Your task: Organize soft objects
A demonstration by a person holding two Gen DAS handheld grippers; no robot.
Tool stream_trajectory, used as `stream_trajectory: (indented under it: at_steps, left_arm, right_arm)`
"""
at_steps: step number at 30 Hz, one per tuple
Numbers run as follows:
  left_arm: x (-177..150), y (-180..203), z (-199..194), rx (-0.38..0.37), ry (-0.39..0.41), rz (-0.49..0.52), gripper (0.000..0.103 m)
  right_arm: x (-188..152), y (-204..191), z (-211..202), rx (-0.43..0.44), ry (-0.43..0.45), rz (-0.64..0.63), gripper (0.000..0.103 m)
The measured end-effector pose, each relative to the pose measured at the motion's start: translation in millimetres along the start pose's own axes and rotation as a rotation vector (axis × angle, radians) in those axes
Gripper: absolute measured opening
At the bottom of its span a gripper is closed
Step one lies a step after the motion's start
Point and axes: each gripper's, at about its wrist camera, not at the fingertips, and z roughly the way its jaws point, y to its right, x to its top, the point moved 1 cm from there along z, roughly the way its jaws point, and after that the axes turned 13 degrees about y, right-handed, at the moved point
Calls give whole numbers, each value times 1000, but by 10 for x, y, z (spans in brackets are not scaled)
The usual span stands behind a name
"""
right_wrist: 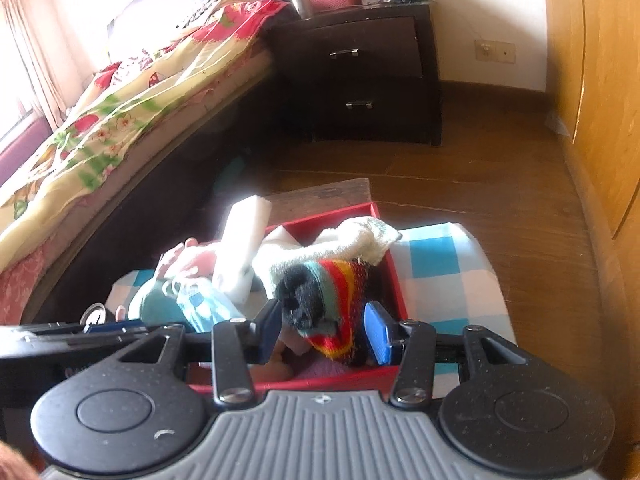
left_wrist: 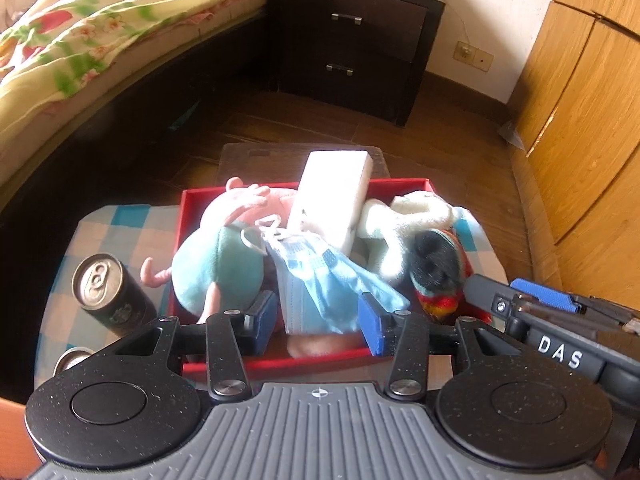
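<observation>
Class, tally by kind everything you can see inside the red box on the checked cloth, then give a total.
Pig plush toy: 1
Blue face mask: 1
White sponge block: 1
White towel: 1
Striped sock: 1
Total in the red box: 5; anything buried beneath is hidden.

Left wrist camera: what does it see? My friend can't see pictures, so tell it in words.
A red box on a checked cloth is heaped with soft things: a pink plush toy, white sponge block, blue face mask and striped sock. The left gripper stands open around the mask; a drinks can stands beside the box.
</observation>
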Motion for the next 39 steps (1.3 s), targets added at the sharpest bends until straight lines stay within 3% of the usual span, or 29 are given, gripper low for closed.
stream_trajectory:
  at_steps: [6,14,19,32,39]
  left_arm:
    - [-215,109,-361,-9,56,54,55]
    - [-415,150,-796,-1,133,97,55]
    - [-611,163,-1121,-14,191,109,60]
    - [-1000,128,-1533,-17,234,116,68]
    - [-1110,72,-1603,-23,231,89,71]
  right_arm:
    - [-181,-70,-392,18,21,-56,23]
    - [-419,-72,-938,54,54,-53,24]
    - [-562,-51,-1246,64,86,-35,24]
    - [-843,-116,-1681,80,117,-18,25]
    - [-918,-162,-1837,78,144,-19,30]
